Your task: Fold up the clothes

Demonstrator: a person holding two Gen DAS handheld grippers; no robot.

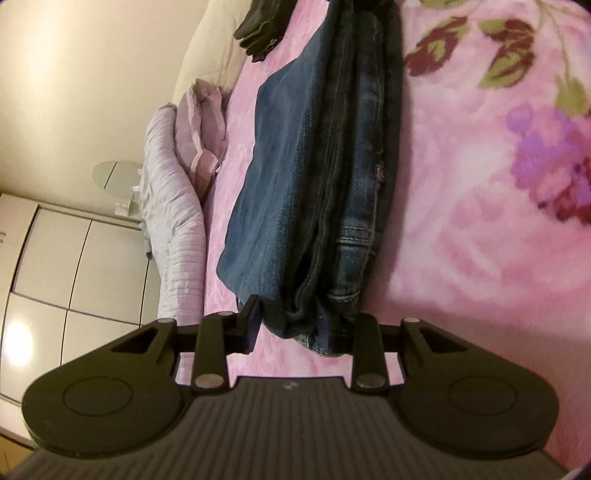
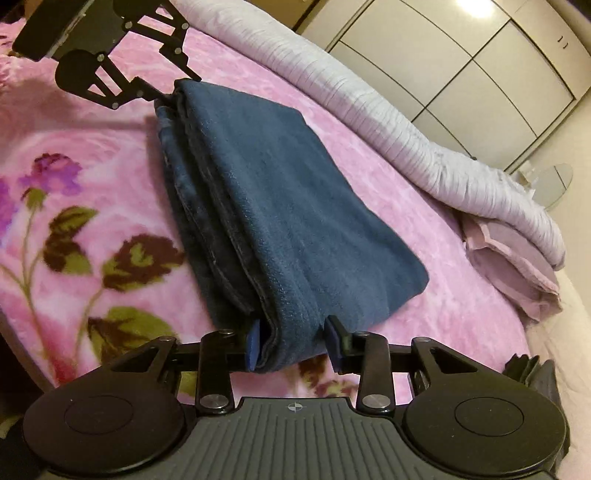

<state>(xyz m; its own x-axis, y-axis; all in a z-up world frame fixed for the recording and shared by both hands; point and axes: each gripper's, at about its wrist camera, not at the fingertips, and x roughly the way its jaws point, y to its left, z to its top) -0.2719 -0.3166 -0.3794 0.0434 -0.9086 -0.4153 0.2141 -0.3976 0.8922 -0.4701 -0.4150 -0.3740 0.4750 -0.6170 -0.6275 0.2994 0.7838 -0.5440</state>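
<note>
Denim (image 2: 280,206), folded into a long thick bundle, lay on the pink flowered blanket (image 2: 74,155) of the bed, one pair of jeans by my count, with a gripper at each short end. Nearest in the right wrist view, the right gripper (image 2: 293,345) had its fingers (image 2: 254,345) set either side of the stacked edge; the left pad touched the cloth while the other stood just clear, so I judged them not yet clamped. At the far end the left gripper (image 1: 295,325) had its fingers closed on the hem end, the layers bunched between them. The bundle looked heavy for cloth, soft and floppy, several layers deep, likely to sag in the middle and let inner layers slide unless every layer was pinched together. The sound hold, I thought, was at the two end edges, deep enough to catch the whole stack. Beyond it lay one rolled lilac quilt (image 2: 424,122), one folded mauve cloth (image 2: 517,273) beside that, and one dark garment (image 1: 258,26) farther up the bed; white wardrobe doors (image 2: 480,74) stood behind.
</note>
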